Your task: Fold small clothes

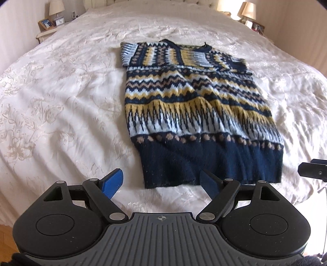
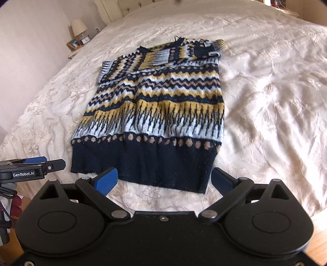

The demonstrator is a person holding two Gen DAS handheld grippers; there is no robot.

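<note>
A knitted sweater (image 1: 190, 106) (image 2: 159, 114) in navy, yellow, pale blue and tan bands lies flat on the white bedspread (image 1: 67, 102) (image 2: 271, 98). Both sleeves are folded in across its chest, and its navy hem faces me. My left gripper (image 1: 161, 180) hovers just short of the hem's left corner, jaws open and empty. My right gripper (image 2: 164, 181) is over the hem's right part, its blue fingers (image 2: 107, 179) spread wide with nothing between them. The left gripper's side also shows at the left edge of the right wrist view.
A bedside table (image 1: 49, 28) with a lamp, a clock and a framed picture stands at the far left. More lamps (image 1: 248, 11) stand at the far right. A tufted headboard (image 2: 147, 5) runs behind the bed. Wooden floor (image 2: 318, 227) shows below the bed's near edge.
</note>
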